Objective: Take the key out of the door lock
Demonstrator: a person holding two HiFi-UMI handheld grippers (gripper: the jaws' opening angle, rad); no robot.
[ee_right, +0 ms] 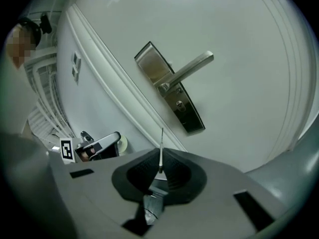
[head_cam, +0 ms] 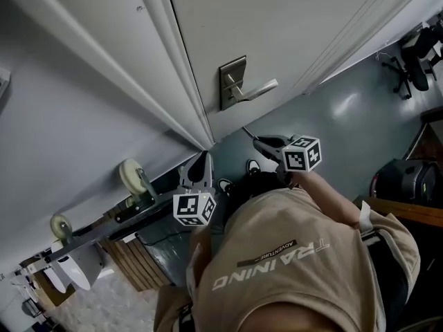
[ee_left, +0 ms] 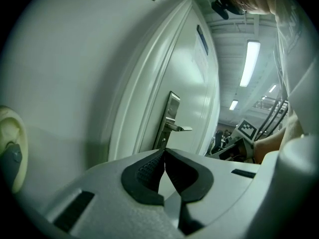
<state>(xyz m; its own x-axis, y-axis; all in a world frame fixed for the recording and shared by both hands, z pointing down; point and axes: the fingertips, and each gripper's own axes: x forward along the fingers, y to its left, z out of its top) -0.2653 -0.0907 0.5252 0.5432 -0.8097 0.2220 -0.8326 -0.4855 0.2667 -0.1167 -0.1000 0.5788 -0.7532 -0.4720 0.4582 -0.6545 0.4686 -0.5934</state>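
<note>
The white door carries a steel lock plate with a lever handle and an empty keyhole. My right gripper hangs a short way off the plate, shut on the thin metal key. The key's blade sticks out edge-on toward the door, and its tip shows in the head view as a thin point. My left gripper is held lower by the door frame, with its jaws closed together and nothing between the pads.
The door frame runs along the door's left side. Two cream caster wheels on a metal bar sit near the left gripper. An office chair and a black bag stand on the grey floor to the right.
</note>
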